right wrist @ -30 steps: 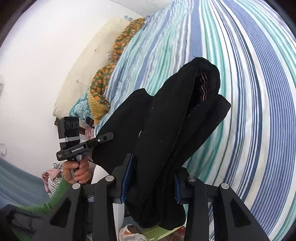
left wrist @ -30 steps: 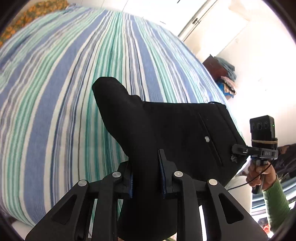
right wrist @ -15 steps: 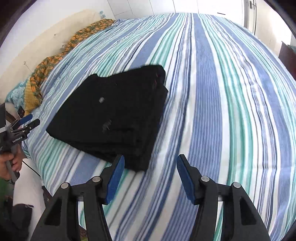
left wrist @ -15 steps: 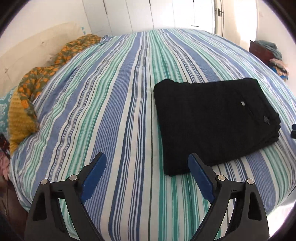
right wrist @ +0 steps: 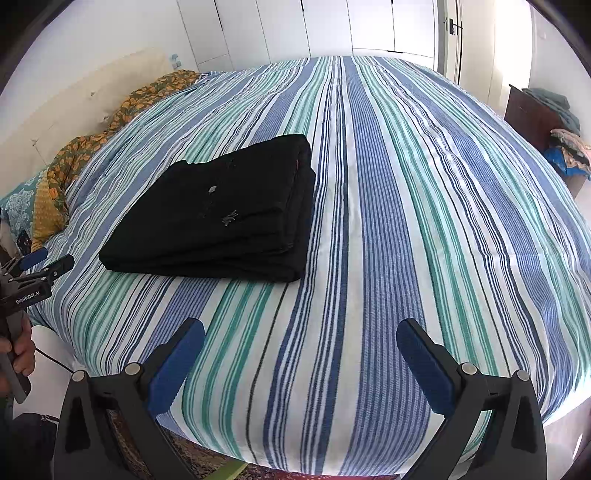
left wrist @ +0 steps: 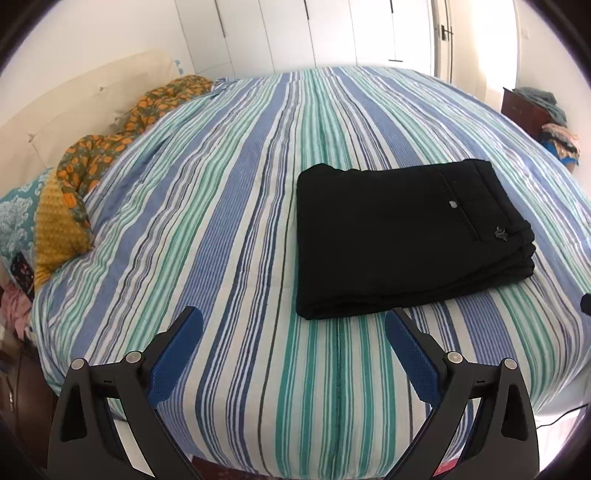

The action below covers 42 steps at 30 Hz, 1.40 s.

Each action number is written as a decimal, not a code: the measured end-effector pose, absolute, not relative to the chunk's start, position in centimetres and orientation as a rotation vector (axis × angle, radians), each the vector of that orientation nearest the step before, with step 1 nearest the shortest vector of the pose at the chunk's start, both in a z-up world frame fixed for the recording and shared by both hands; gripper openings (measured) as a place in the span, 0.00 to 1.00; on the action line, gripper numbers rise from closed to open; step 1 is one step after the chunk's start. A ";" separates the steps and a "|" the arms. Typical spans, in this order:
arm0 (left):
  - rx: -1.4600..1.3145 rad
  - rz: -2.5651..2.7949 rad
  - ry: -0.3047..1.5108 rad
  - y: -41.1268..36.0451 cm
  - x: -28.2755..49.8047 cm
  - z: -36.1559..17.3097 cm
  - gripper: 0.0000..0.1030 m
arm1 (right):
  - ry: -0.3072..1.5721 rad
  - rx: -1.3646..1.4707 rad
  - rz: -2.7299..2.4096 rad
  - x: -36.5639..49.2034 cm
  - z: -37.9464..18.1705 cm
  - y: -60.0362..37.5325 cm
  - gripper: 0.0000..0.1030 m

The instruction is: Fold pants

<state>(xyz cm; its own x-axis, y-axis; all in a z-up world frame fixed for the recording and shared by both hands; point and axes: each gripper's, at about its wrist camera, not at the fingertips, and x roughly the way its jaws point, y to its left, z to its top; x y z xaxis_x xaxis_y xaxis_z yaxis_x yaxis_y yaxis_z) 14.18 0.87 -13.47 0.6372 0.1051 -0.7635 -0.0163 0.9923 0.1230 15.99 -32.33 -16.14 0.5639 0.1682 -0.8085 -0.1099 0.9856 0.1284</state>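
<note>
The jaws of both grippers are spread wide, with nothing held between the blue pads. The left gripper [left wrist: 293,325] is seen poised above the near edge of the bed, and the right gripper [right wrist: 301,336] is held likewise over the same edge, further along it. Neither is touching the cloth.

The black pants [left wrist: 402,240] are laid flat on the striped bedspread [left wrist: 207,221] as a compact rectangular stack of several layers. A pale button and a small metal ornament are shown on the top layer, beside a slit pocket. In the left wrist view the stack is placed ahead of the fingers and to the right, near the foot edge of the bed; in the right wrist view the pants [right wrist: 221,214] are found ahead and to the left, with the layered edges turned toward the camera.

An orange patterned blanket [left wrist: 110,147] is bunched along the cream headboard [left wrist: 74,103] at the far left. White wardrobe doors [left wrist: 332,33] are seen behind the bed (their handles are too small to make out). The left gripper [right wrist: 37,269] is also caught at the left margin of the right wrist view, gripped by a hand [right wrist: 20,350].
</note>
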 end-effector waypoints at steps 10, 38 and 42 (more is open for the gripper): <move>0.079 0.126 0.808 0.6 12.3 -11.9 0.97 | 0.925 0.057 0.141 15.3 -15.1 -30.7 1.00; 0.075 0.052 0.697 -1.0 7.5 -7.8 1.00 | 0.703 -0.060 0.129 9.9 -7.8 -28.2 1.00; 0.064 0.009 0.598 -0.9 6.6 -5.6 1.00 | 0.453 -0.021 0.003 7.3 -3.9 -28.9 1.00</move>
<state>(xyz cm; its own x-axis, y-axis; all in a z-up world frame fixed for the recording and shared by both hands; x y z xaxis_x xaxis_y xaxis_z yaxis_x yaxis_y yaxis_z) 6.62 -0.86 -5.64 0.8266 0.0267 -0.5622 0.0103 0.9980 0.0626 7.26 -28.87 -3.88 0.8990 -0.0018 -0.4380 -0.0076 0.9998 -0.0198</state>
